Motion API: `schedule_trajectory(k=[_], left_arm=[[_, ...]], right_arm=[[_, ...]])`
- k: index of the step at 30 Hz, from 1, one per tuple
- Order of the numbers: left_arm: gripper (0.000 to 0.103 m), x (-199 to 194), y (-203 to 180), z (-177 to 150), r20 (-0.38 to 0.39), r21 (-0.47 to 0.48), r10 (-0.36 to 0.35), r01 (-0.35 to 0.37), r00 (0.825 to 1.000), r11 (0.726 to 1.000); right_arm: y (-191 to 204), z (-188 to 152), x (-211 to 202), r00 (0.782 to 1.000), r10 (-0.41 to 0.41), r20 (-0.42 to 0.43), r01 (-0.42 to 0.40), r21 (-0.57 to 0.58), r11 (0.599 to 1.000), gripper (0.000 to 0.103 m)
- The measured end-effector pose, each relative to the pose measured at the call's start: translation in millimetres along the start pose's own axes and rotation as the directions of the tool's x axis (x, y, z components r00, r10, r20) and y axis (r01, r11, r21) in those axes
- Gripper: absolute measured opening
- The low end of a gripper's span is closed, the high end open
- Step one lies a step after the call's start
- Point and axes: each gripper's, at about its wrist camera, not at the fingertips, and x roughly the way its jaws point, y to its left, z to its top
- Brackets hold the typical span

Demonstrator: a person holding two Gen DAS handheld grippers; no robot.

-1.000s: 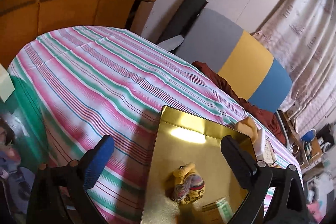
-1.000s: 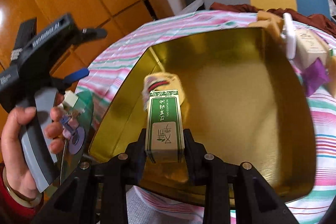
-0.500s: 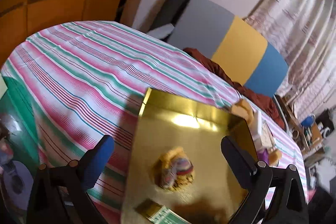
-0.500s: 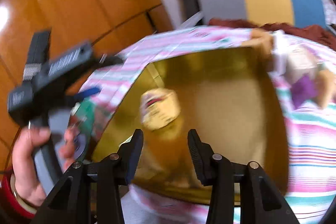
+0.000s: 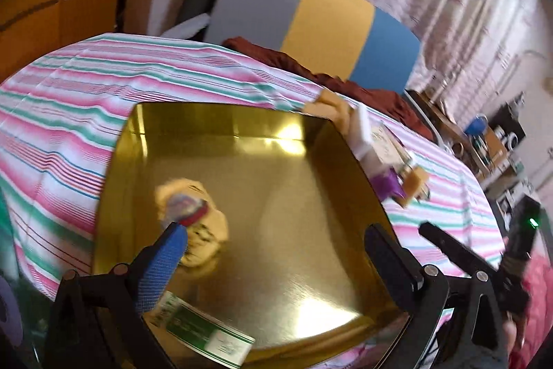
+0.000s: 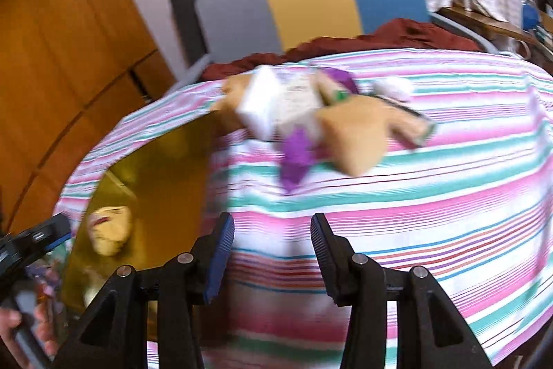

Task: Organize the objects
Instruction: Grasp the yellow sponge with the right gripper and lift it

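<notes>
Gold tray (image 5: 311,140) holds green box (image 5: 204,334) + small doll (image 5: 193,217); both tongs released, right (image 6: 273,248) widening.

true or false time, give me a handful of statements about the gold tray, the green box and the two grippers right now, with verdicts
1. The green and white box lies inside the gold tray. True.
2. The right gripper has the green box between its fingers. False: nothing is between them; its jaws are opening over the striped tablecloth.
3. A small yellowish pouch also lies in the tray. True.
4. The pile of small items sits inside the tray. False: it rests on the tablecloth beyond the tray's rim.
5. The left gripper is clamped on the pouch. False: its jaws stand wide apart above the tray, holding nothing.
</notes>
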Motion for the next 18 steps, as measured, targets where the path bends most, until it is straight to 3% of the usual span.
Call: schedule_trajectory(k=[4, 11, 15, 18], left_arm=[[0.103, 0, -21, -9, -0.003, 0.049, -0.008, 0.009, 1.0, 0.999], [0.103, 7, -36, -25, -0.059, -0.013, -0.056, 0.056, 0.997, 0.998], [0.103, 4, -45, -24, -0.052, 0.016, -0.042, 0.042, 0.998, 0.999], [0.103, 3, -52, -21, -0.043, 0.027, -0.043, 0.044, 0.998, 0.999]], right_arm=[[-34, 21, -2, 0.997, -0.06, 0.042, 0.058, 0.046, 0.997, 0.047], [-52, 76, 22, 0.992, -0.102, 0.081, 0.092, 0.114, 0.989, 0.048], [-53, 76, 39, 0.991, -0.123, 0.046, 0.119, 0.078, 0.99, 0.049], [-66, 63, 29, 0.993, -0.094, 0.07, 0.088, 0.089, 0.992, 0.058]])
